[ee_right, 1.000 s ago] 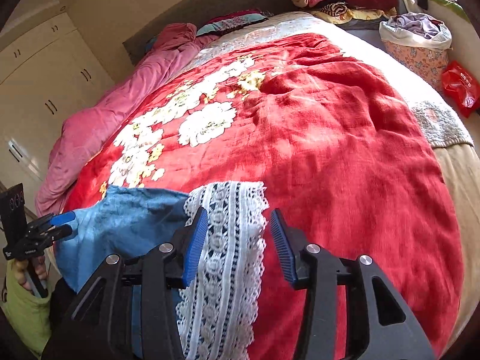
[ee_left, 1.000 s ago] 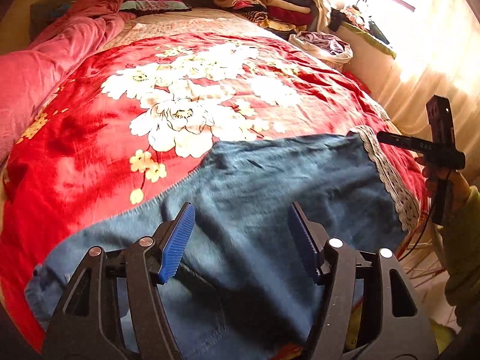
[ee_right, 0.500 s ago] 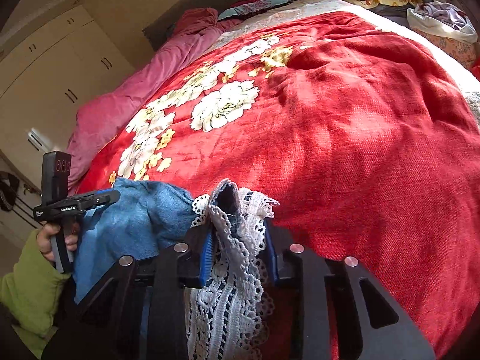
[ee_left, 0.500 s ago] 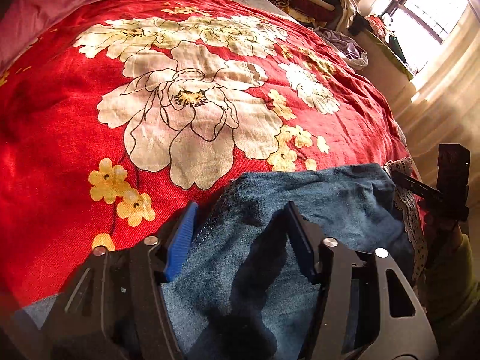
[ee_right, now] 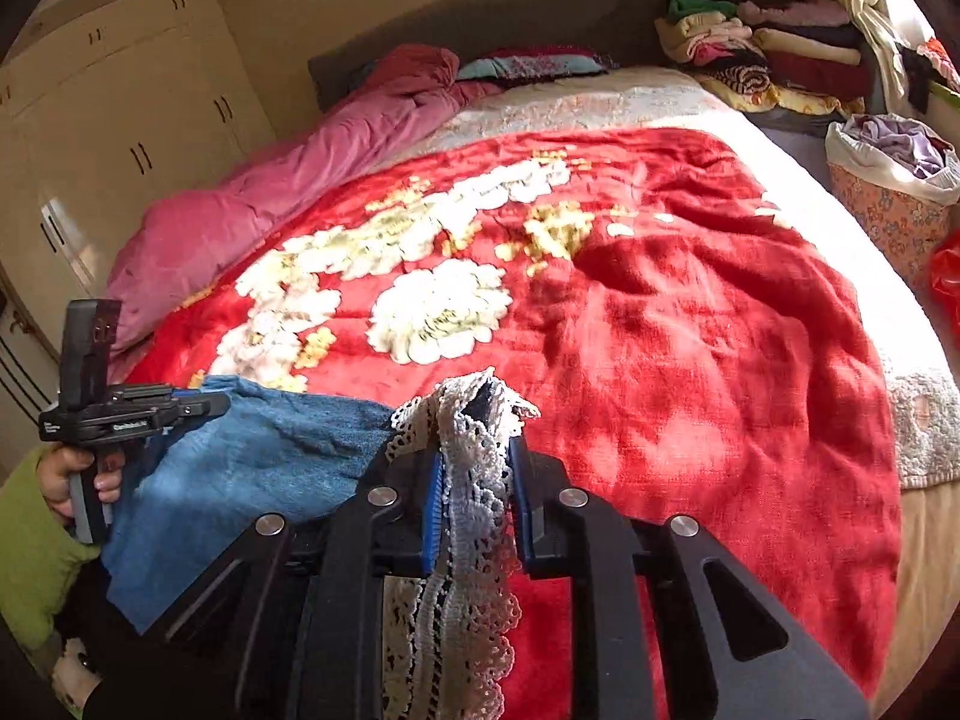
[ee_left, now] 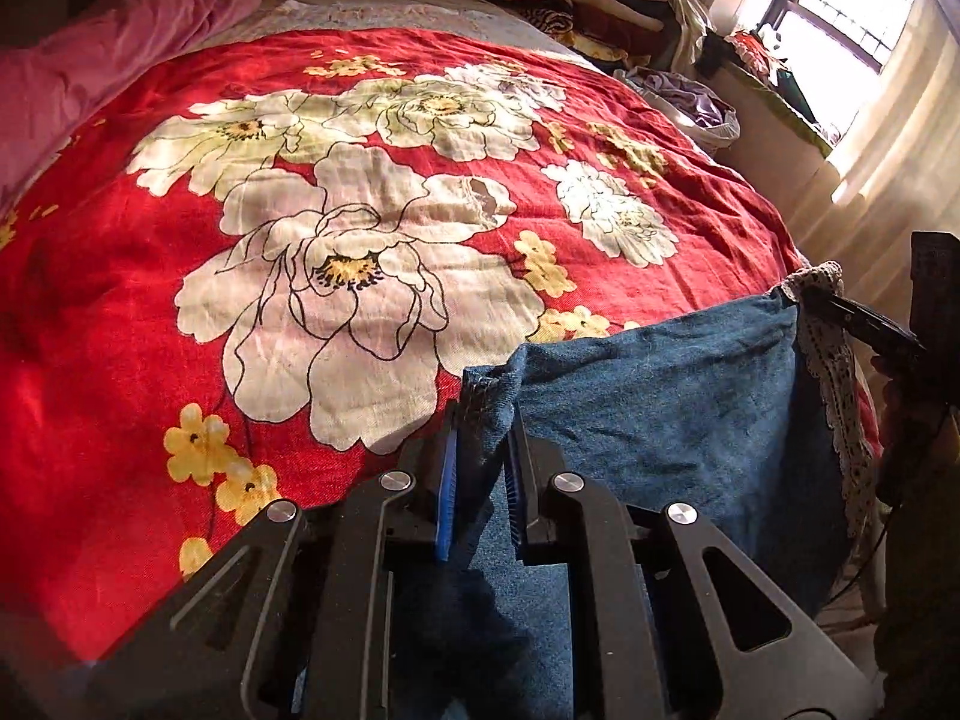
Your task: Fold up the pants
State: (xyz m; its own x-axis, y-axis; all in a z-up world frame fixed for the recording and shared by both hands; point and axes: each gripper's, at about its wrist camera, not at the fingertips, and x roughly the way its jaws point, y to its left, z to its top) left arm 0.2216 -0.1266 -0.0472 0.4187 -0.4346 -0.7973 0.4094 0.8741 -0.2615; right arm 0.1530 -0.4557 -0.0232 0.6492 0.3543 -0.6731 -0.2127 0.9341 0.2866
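Both pairs of jaws have just been closing, and cloth is now pinched where it only lay between them a second ago.

Seen from the left wrist, the left gripper (ee_left: 480, 468) is clamped on a denim corner of the pants (ee_left: 660, 420), which are lifted off the near right of the blanket (ee_left: 180, 312). Little cloth is held past the pads, so the corner could be pulled free if the hands are drawn apart too hard. A bright window (ee_left: 840, 6) is seen far right.

Seen from the right wrist, the right gripper (ee_right: 477, 480) is closed on the lace hem (ee_right: 474, 432). Lace is loose and thin; it may be stretched or slipped out, so that the fold is left skewed. The bed (ee_right: 924, 420) is crowded: a pink quilt (ee_right: 270, 192) at far left, stacked clothes (ee_right: 768, 48) at far right, wardrobes (ee_right: 120, 120) beyond.
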